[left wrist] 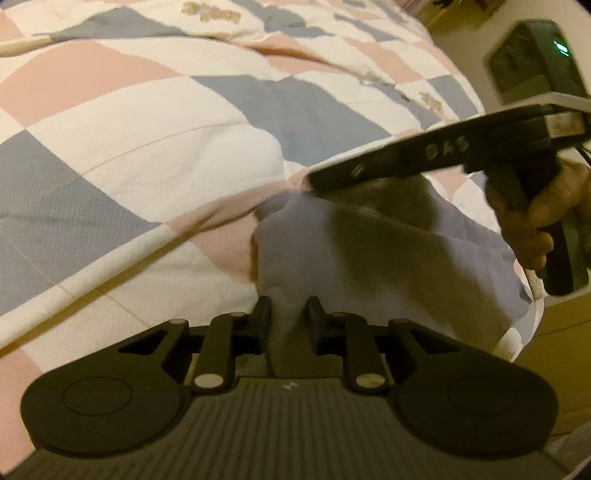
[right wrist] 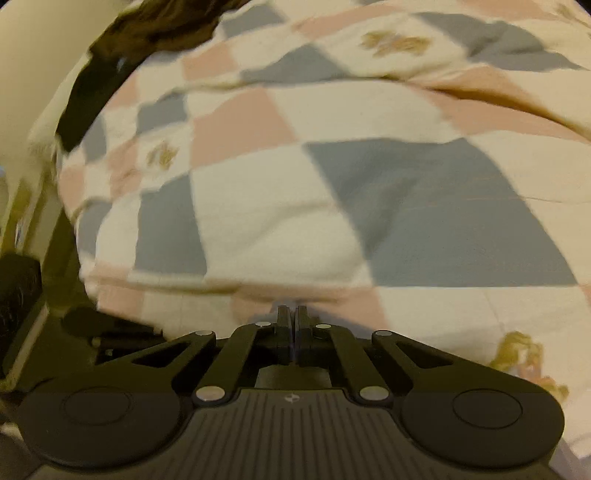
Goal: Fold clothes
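1. Nearest the left wrist camera, the left gripper [left wrist: 287, 314] pointed steeply down, its two black fingers pinching a gathered fold of a pale lavender garment [left wrist: 373, 258] between them.
2. That garment rose from the fingers and spread up and to the right, lying on a checked quilt [left wrist: 155, 147] near the bed's right edge.
3. Above the garment, the right gripper [left wrist: 314, 181] reached in from the right as a long black bar, its tip touching the cloth's upper edge; from this view, whether cloth sat between its fingers could not be told.
4. A person's hand [left wrist: 535, 218] was wrapped around the right gripper's handle at the frame's right side.
5. In the right wrist view, the right gripper's [right wrist: 291, 314] fingers stood pressed almost together; a thin strip of pale lavender showed at their tips, too blurred to confirm a grip.
6. Beyond both tools, the quilt, in pink, grey-blue and cream squares, covered the bed.
7. Farthest off in the right wrist view, a dark brown cloth [right wrist: 155, 29] lay bunched at the quilt's upper left edge.
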A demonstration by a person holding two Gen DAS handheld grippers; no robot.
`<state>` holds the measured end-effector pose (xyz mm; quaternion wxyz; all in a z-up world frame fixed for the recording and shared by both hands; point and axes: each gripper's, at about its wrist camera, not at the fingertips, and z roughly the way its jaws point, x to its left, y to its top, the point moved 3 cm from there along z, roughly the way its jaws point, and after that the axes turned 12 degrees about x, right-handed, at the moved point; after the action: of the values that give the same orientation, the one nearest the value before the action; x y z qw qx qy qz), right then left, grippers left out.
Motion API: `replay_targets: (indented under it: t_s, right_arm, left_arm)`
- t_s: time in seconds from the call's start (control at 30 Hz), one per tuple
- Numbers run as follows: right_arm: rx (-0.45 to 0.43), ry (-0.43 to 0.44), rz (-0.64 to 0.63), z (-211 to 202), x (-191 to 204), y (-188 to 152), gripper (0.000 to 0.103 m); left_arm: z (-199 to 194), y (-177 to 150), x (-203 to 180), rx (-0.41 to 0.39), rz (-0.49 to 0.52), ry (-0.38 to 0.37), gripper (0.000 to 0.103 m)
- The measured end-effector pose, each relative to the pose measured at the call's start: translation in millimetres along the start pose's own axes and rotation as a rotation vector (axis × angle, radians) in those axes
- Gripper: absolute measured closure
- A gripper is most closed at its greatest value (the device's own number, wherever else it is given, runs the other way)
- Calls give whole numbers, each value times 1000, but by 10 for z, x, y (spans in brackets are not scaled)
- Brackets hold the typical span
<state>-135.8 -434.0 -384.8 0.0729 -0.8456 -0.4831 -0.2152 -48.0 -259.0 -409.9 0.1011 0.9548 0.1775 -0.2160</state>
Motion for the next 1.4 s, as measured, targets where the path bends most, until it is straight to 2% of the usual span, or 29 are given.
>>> replay_targets:
  t_s: [0.03, 0.07, 0.1, 0.17, 0.23, 0.3, 0.4, 0.53, 0.63, 0.67, 0.7, 0.77, 0.87, 0.93, 1.03, 1.17, 1.23, 1.4]
  right_arm:
    - [-36, -31, 40, -63, -40, -20, 84]
    - [-74, -70, 80, -144, -83, -56, 63]
    - [-124, -104, 139, -264, -143, -135, 59]
    - [-230, -145, 279, -527, -276, -354, 61]
    - [-303, -197, 368, -722, -312, -648, 61]
    - [-336, -301, 424, -779, -165, -955, 61]
    - [-365, -453, 518, -792, 122, -1406, 61]
    - [-390, -582, 752, -521, 768, -1867, 61]
    - [-372, -675, 818, -193, 1362, -1851, 59]
    - [-358, -707, 803, -74, 1542, -1790, 53]
    - [-342, -743, 770, 50, 1718, -1708, 46]
    - [-321, -816, 683, 271, 2012, -1528, 44]
    - [-269, -929, 560, 620, 2268, -1267, 44]
    - [-203, -1017, 518, 838, 2287, -1115, 45]
    - [-141, -1110, 442, 1075, 2319, -964, 45]
    - [-25, -1205, 384, 1366, 2338, -856, 46]
    - [32, -1260, 380, 1501, 2283, -848, 47]
    - [74, -1360, 361, 1606, 2139, -798, 49]
  left_arm:
    - [-48, 28, 12, 4, -3, -1, 82]
    - [-99, 70, 28, 11, -2, -8, 82]
    - [-145, 121, 40, 22, 8, -19, 82]
    - [-219, 261, 34, 55, 76, -28, 82]
    - [-268, 411, -36, 89, 236, 2, 82]
    - [-307, 549, -116, 121, 414, 35, 79]
    - [-340, 650, -274, 158, 822, 94, 72]
    - [-336, 460, -321, 130, 1503, 182, 65]
    - [-262, 188, -117, 21, 1989, 238, 62]
    - [-230, 97, -36, -28, 2143, 255, 62]
    - [-183, 25, 45, -79, 2265, 273, 62]
    - [-66, -80, 201, -189, 2460, 300, 61]
    - [118, -149, 344, -315, 2609, 317, 59]
    - [224, -149, 412, -382, 2670, 325, 52]
    - [359, -142, 489, -441, 2733, 310, 47]
    - [514, -131, 612, -593, 2806, 289, 39]
    - [570, -128, 638, -620, 2825, 281, 39]
    - [640, -39, 644, -657, 2839, 236, 40]
